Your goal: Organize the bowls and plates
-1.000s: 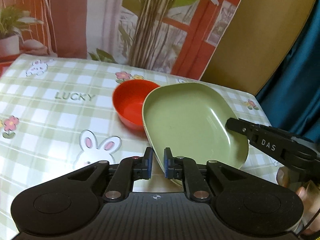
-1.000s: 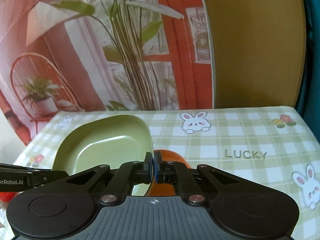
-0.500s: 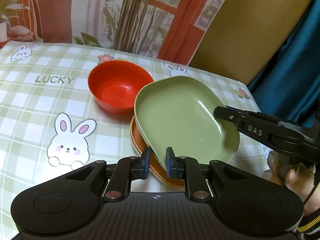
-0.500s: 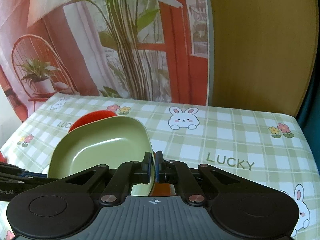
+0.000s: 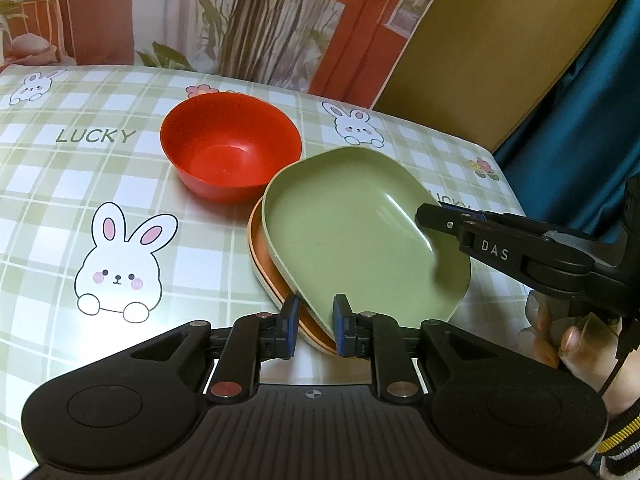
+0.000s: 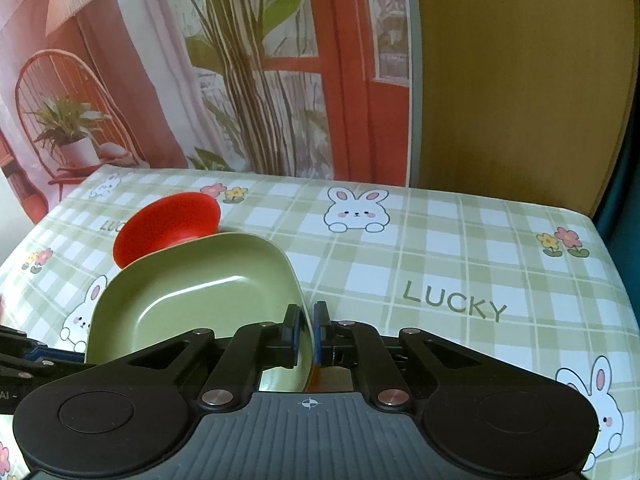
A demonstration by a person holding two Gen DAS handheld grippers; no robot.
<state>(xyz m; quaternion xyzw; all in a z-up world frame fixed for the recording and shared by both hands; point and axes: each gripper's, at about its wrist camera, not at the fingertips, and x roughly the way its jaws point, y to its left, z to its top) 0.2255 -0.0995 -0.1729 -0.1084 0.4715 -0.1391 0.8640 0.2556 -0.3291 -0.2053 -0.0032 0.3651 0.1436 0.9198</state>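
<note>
A green rectangular plate (image 5: 360,236) lies on an orange plate (image 5: 260,272) whose rim shows at its left and near edge. A red bowl (image 5: 230,152) stands on the table just behind them. My left gripper (image 5: 314,320) is open, its jaws standing on either side of the plates' near rim without pinching it. My right gripper (image 6: 306,330) is shut on the green plate's right rim (image 6: 298,280); its finger (image 5: 460,224) shows in the left wrist view. The red bowl (image 6: 168,226) shows behind the plate in the right wrist view.
The table wears a green-checked cloth (image 5: 80,184) with rabbits and "LUCKY" print. A printed backdrop and a tan panel (image 6: 520,100) stand behind it. A teal curtain (image 5: 580,112) hangs past the table's right edge.
The green plate came down onto the orange plate beside the red bowl. My left gripper's jaws have opened wider off the rim. The right gripper stayed shut on the plate.
</note>
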